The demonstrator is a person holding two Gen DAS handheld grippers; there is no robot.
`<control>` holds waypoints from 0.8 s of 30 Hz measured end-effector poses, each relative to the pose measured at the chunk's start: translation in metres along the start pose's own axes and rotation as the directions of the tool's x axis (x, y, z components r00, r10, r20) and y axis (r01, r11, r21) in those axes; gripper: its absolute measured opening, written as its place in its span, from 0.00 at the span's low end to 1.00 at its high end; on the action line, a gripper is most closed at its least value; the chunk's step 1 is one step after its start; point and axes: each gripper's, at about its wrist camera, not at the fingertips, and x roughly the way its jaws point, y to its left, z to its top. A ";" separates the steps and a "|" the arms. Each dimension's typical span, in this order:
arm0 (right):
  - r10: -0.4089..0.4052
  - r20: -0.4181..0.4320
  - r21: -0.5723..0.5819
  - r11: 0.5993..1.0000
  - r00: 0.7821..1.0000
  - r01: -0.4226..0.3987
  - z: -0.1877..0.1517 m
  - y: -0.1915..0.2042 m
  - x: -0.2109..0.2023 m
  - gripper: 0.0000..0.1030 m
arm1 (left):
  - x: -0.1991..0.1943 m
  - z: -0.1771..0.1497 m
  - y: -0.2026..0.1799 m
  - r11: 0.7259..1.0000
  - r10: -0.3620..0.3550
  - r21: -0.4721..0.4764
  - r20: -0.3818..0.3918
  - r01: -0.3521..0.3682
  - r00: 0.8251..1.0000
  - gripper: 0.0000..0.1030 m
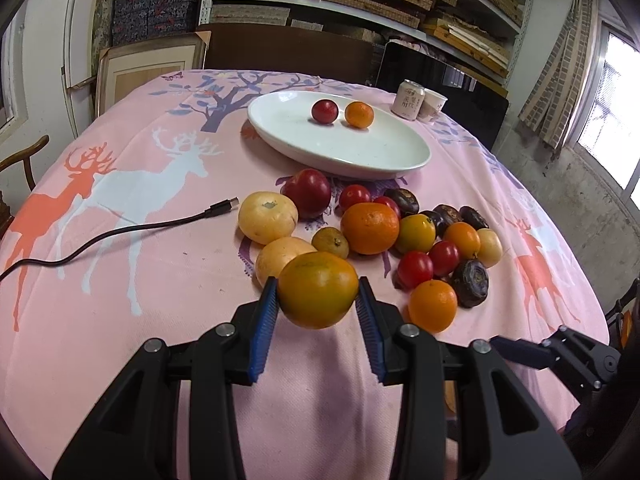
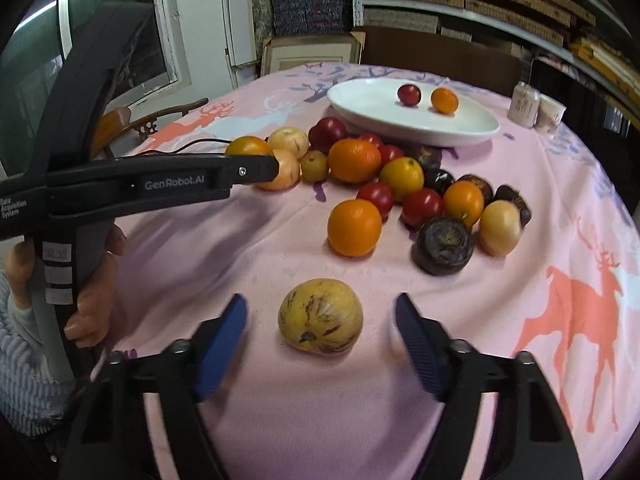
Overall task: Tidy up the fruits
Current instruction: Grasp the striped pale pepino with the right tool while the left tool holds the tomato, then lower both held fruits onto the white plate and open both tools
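Left claw (image 1: 318, 294) grips orange (image 1: 318, 289)

A round surface (image 1: 120, 300) draped in a pink cloth printed with orange and white deer and purple trees fills the foreground. Behind its far edge stand grey metal shelves (image 1: 360, 12) stacked with woven, flat boxes and patterned blue-and-red boxes (image 1: 152, 8). A dark wooden chair back (image 1: 288, 52) stands at the far edge, a curved wooden armrest (image 1: 24, 156) at the left edge. Daylight enters through a bright window (image 1: 612, 120) on the right, above a rough grey concrete wall (image 1: 560, 184). A white door frame (image 1: 80, 40) stands at the left.
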 end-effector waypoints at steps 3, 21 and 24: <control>0.032 -0.024 0.026 0.999 0.999 -0.032 0.000 -0.004 0.006 0.41 | 0.001 0.000 0.000 1.000 0.002 0.001 -0.005 -0.002 1.000 0.37; -0.030 0.206 0.111 0.994 0.978 0.007 0.140 -0.102 -0.023 0.41 | 0.047 0.131 -0.016 0.996 0.050 0.066 0.025 -0.051 0.998 0.37; -0.046 0.180 0.128 0.992 0.983 0.023 0.169 -0.118 0.012 0.41 | 0.073 0.156 -0.013 0.997 0.054 0.048 0.016 -0.055 0.998 0.37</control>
